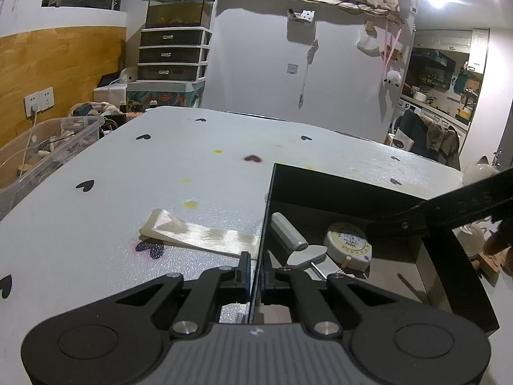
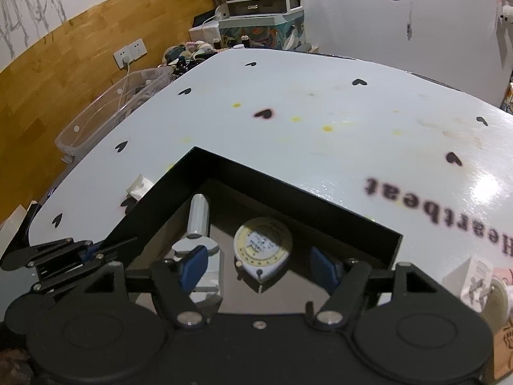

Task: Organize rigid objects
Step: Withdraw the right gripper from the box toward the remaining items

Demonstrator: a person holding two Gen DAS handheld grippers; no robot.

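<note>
**Black box on the heart-print desk, one gripper clamped on its wall**

So there's a shallow black box sitting on a white desk covered in little black hearts and a few yellow stains. The left hand-held gripper has its jaws closed tight on the left wall of the box, with the thin wall pinched right between the pads, one finger outside and one inside.

The right hand-held gripper hangs over the box, angled down into it, jaws standing apart with nothing pressed between them. Its blue pads sit either side of the round tape measure, clear of it as far as I can tell.

Inside the box: that cream-and-yellow tape measure lying flat on the floor of the box, a silver cylinder lying on its side near the left wall, and just beside its near end a grey flat piece that I can't really identify. All three are close together, towards the box's left half.

Outside the box, on the desk to its left, there's a pale folded strip of ribbon-ish material lying flat, running up to the box's wall. Off the desk's left edge sits a clear plastic bin with stuff in it.
</note>
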